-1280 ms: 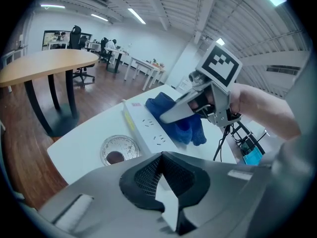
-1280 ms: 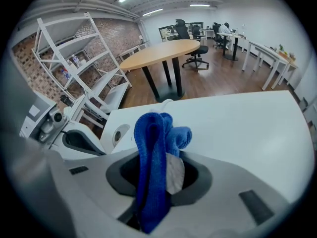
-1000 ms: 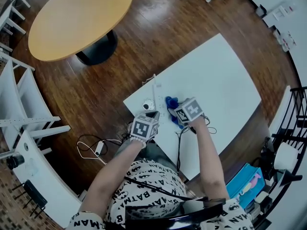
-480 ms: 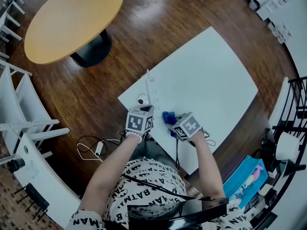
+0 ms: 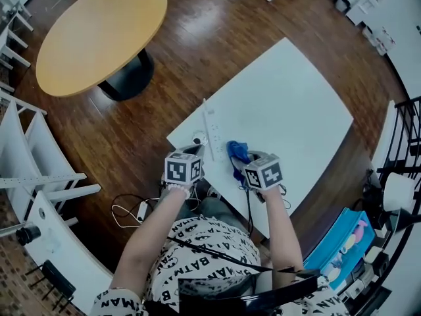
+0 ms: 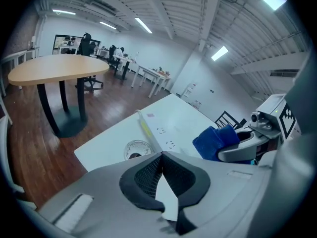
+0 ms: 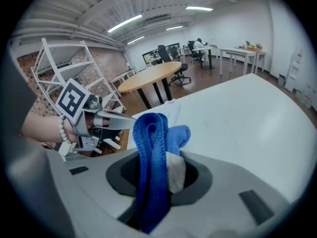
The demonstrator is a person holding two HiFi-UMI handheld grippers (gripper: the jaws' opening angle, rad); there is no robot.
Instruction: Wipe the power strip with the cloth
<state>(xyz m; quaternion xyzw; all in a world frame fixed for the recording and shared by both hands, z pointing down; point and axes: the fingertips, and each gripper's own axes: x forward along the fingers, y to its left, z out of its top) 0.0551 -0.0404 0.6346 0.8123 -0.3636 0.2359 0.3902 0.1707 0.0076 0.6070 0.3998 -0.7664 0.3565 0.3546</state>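
A long white power strip (image 5: 210,128) lies on the white table (image 5: 289,104) near its left corner; in the left gripper view the power strip (image 6: 159,131) carries a yellow label. My right gripper (image 5: 243,161) is shut on a folded blue cloth (image 5: 237,152), held just right of the strip's near end. The cloth (image 7: 154,148) fills the gap between the right jaws. My left gripper (image 5: 193,150) hovers at the table's near-left edge, shut with nothing in it. From there the cloth (image 6: 216,140) shows at the right, above the table.
A small round white object (image 5: 197,140) sits beside the strip's near end. A round wooden table (image 5: 99,35) stands far left, white shelving (image 5: 39,170) at the left, cables (image 5: 131,209) on the floor, a blue bag (image 5: 335,242) at the right.
My right gripper has drawn back toward the table's near edge with the cloth. My left gripper has shifted left and slightly forward. The power strip has stayed put.
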